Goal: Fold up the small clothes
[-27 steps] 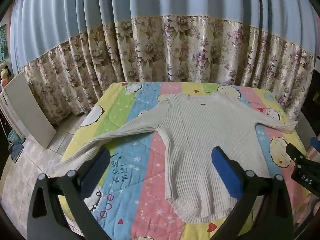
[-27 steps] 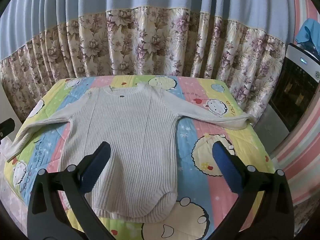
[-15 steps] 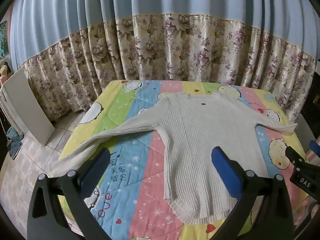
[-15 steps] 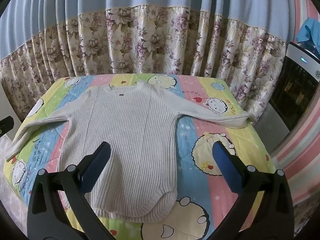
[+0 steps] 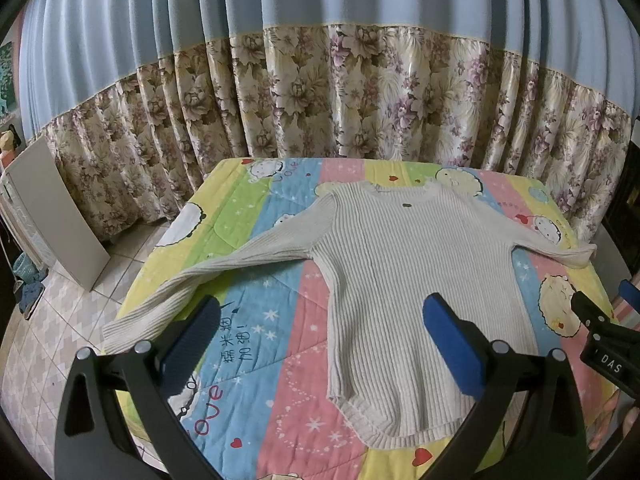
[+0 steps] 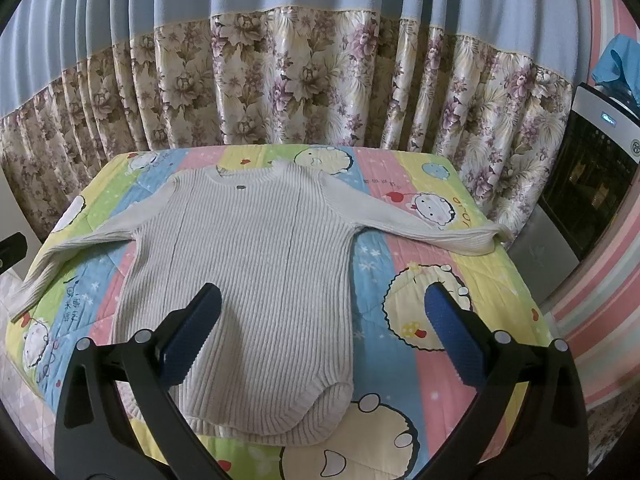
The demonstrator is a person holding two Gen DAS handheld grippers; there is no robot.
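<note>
A cream ribbed sweater [image 5: 404, 280] lies flat on a striped cartoon quilt [image 5: 276, 320], neck toward the curtain and both sleeves spread out. It also shows in the right wrist view [image 6: 256, 272]. My left gripper [image 5: 320, 336] is open and empty, held above the sweater's lower left side. My right gripper [image 6: 320, 336] is open and empty above the sweater's lower right hem. Part of the right gripper [image 5: 604, 336] shows at the right edge of the left wrist view.
A floral and blue curtain [image 5: 320, 100] hangs behind the bed. A white board [image 5: 52, 216] leans at the left over tiled floor [image 5: 48, 328]. A black appliance [image 6: 592, 176] stands at the bed's right side.
Both grippers have pulled back and risen slightly; the sweater looks a little smaller and farther. The sweater has not moved.
</note>
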